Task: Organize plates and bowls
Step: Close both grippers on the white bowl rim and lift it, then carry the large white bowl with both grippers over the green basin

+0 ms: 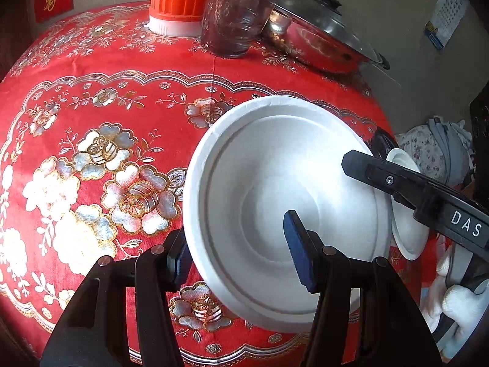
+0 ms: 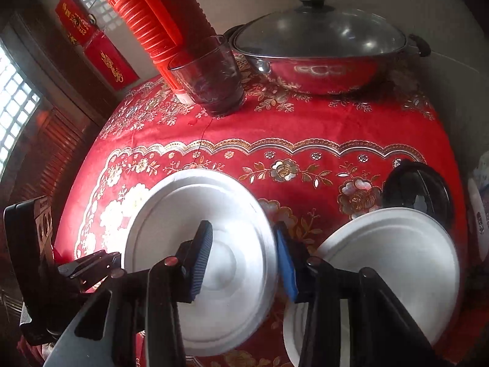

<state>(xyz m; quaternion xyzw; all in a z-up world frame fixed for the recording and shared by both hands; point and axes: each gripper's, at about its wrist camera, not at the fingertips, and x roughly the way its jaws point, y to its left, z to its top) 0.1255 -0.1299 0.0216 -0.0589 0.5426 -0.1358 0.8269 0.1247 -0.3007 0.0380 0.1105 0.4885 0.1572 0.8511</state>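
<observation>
Left tongs (image 1: 241,253) clamped on white bowl (image 1: 275,202) rim; right tongs (image 2: 244,260) astride opposite rim, grip uncertain; best lowered level onto surface (image 1: 91,122), clear of white plate (image 2: 397,260).

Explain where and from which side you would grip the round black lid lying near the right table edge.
Grip the round black lid by its thin outer rim, coming from above. It lies flat on the red floral tablecloth, partly tucked behind the white paper plate, so only the far edge is free for the jaws.

Black left gripper (image 1: 241,257), blue ribbed pads (image 1: 298,250), copper rivets, black right gripper (image 2: 244,263) lettered "DAS" at three o'clock, white glove (image 1: 458,302)
</observation>
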